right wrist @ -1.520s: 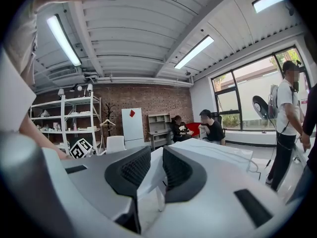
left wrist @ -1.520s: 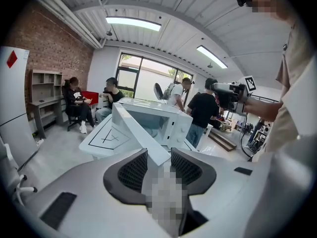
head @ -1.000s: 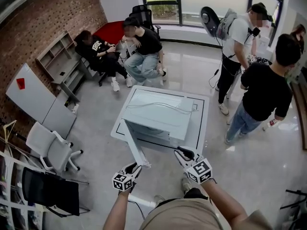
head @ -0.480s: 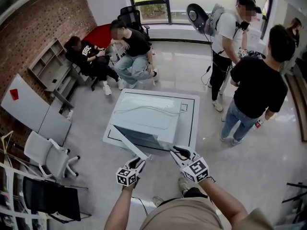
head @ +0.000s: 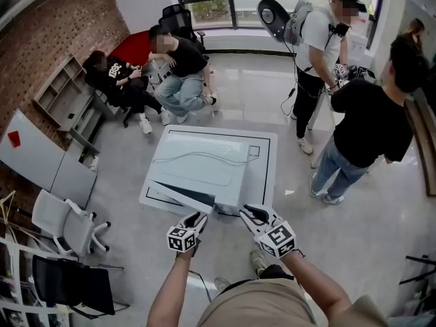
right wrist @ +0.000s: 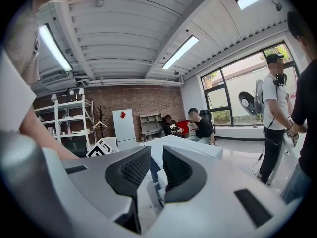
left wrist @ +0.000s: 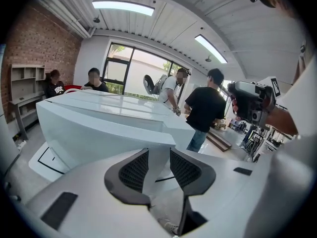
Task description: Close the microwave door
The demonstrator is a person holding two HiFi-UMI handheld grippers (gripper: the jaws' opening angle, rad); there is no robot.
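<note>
Fingers (left wrist: 131,170) of the left gripper (left wrist: 158,155), parted, face the microwave door (left wrist: 89,133) edge.

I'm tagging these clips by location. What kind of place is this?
Probably an office or lab workspace rather than a kitchen: a white swivel chair, a brick wall with shelving, large windows, and the microwave standing on a low white table mid-room.

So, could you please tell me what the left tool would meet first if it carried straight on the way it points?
Most likely the microwave door: its free edge lies just ahead of the left tool, though depth is hard to judge.
</note>
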